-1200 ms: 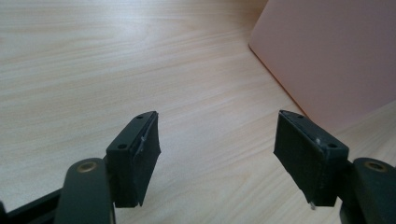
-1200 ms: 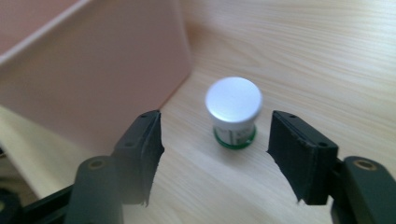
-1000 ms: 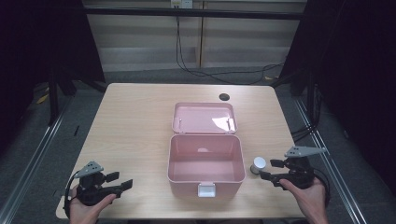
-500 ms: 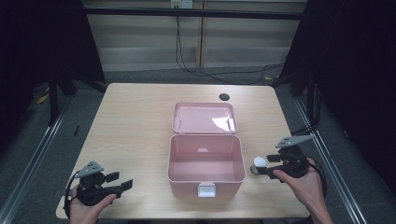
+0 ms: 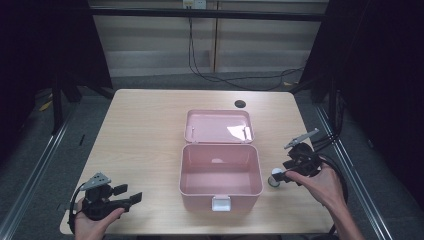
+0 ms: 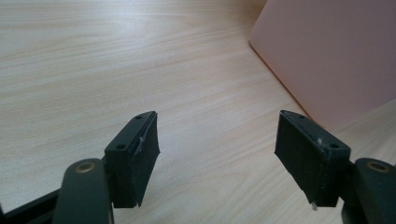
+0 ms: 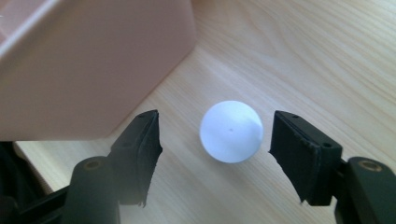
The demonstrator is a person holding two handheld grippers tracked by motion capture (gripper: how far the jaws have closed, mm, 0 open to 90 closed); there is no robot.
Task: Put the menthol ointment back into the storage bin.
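White ball [image 7: 231,131] on desk [image 5: 145,135], centre frame, between spread right gripper [image 7: 215,140] fingers, untouched. Pink box [image 7: 88,60] upper left. Left gripper [image 6: 217,149] fingers apart, empty.

Both grippers are black: left gripper [image 5: 131,195], right gripper [image 5: 278,176]. Each has a grey three-cornered plate on top, a trailing black cable, and flat rectangular pads [image 6: 141,154] fixed with small screws.

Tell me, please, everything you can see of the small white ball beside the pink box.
The white ball is small, round, smooth and matte, probably plastic, with a tiny dark speck on its face. It rests on the wooden table, just off the right side of the open pink box and apart from it. The right gripper brackets it with both jaws open, a gap on each side, so nothing but the table touches it.
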